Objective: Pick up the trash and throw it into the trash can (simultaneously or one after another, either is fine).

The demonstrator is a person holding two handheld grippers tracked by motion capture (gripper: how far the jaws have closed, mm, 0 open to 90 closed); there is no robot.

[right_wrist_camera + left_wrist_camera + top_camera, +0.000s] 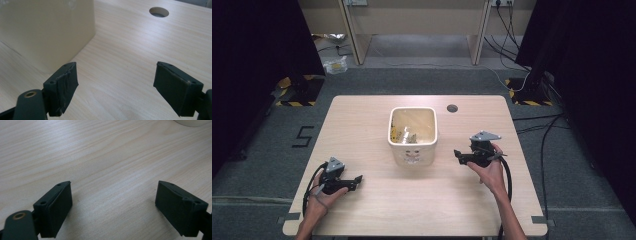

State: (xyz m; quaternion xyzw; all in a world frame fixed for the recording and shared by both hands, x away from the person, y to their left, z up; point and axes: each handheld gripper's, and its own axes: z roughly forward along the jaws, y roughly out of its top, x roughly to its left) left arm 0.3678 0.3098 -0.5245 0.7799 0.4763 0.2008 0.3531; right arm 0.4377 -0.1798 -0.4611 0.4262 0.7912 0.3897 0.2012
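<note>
A cream square bin (412, 136) stands at the middle of the wooden table (362, 120), with some yellowish bits lying inside it. My left gripper (357, 180) rests low at the front left, held by a hand, and points right toward the bin. Its jaws stand wide apart over bare wood (112, 202), with a corner of the bin (191, 122) at the top right. My right gripper (457, 154) sits just right of the bin and points left at it. It is open with nothing between its jaws (115, 90), and the bin's wall (47, 30) is close ahead on the left.
A round cable hole (452, 108) is in the table behind the right gripper, also seen as the hole (158, 11). Cables trail from both grippers off the front edge. Desk legs and cables stand on the grey floor beyond the table.
</note>
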